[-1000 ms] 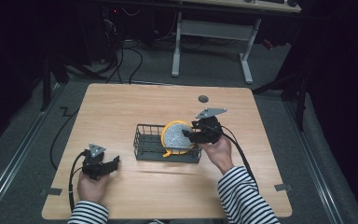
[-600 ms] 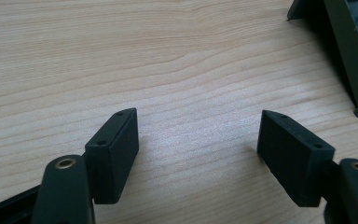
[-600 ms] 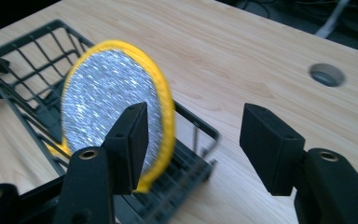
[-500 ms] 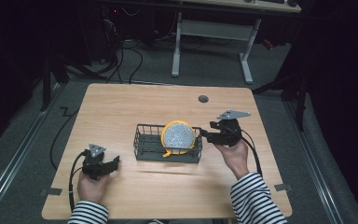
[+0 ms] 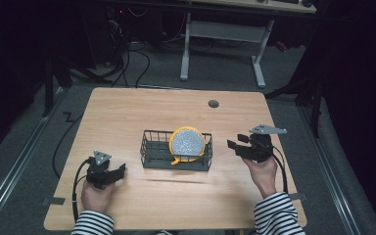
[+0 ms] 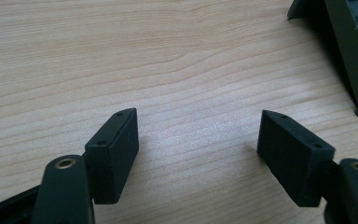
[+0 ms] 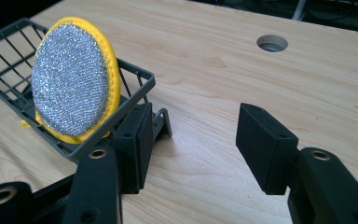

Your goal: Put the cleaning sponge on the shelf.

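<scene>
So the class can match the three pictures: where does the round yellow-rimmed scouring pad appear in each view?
High view: the scouring pad stands on edge at table centre, in the wire basket's right half.
Left gripper view: pad not in it; a dark basket corner at top right.
Right gripper view: upper left, leaning in the basket.
Shared landmark: the basket.

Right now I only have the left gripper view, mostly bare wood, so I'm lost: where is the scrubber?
Observer: The scrubber stands on edge in the basket, at the middle of the table.
Operator: Is the right tool holding it?
Observer: No. The right tool is beside the basket. Its jaws have just been closing a little, but they are apart with nothing between them.
Operator: Anything else on top?
Observer: Only a round hole in the wood beyond the basket.
</scene>
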{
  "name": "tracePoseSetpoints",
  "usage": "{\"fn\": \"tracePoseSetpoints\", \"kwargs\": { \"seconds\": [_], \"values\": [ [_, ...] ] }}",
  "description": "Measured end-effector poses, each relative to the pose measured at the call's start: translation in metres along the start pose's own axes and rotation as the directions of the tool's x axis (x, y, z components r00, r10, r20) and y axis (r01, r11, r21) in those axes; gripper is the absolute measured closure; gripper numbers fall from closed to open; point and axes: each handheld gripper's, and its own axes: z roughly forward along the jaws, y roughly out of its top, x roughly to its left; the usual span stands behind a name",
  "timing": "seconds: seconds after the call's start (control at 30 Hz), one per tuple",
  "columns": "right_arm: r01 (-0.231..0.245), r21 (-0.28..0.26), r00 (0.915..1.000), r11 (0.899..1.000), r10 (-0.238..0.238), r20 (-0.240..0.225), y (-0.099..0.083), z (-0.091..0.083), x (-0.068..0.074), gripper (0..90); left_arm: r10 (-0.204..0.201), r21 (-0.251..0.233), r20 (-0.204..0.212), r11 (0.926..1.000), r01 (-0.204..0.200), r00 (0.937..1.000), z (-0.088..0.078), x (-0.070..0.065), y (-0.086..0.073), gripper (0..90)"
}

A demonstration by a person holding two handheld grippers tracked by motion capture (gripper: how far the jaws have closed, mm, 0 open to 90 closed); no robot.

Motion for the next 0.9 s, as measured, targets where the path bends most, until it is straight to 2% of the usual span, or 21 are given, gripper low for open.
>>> {"fn": "tracePoseSetpoints", "kwargs": {
  "seconds": [0.17, 0.43, 0.63, 0.9],
  "values": [
    [-0.035, 0.01, 0.9993, 0.999, 0.035, 0.015, -0.016, -0.006, -0.008, 46.5, 0.001, 0.0, -0.001, 1.0, -0.001, 1.0, 0.0, 0.0, 0.0, 29.7],
    [-0.085, -0.015, 0.9958, 0.996, 0.085, 0.034, -0.042, -0.016, -0.017, 48.2, 0.001, 0.001, -0.001, 1.0, -0.001, 1.0, 0.0, 0.0, 0.0, 29.8],
    [-0.104, -0.025, 0.9934, 0.994, 0.105, 0.045, -0.057, -0.017, -0.021, 49.7, 0.001, 0.001, -0.001, 1.0, -0.001, 1.0, 0.0, 0.0, 0.0, 29.8],
    [-0.13, -0.005, 0.9898, 0.991, 0.13, 0.058, -0.074, -0.012, -0.025, 49.7, -0.001, 0.0, -0.001, 1.0, 0.001, 1.0, 0.0, 0.0, 0.0, 29.8]
  ]
}}
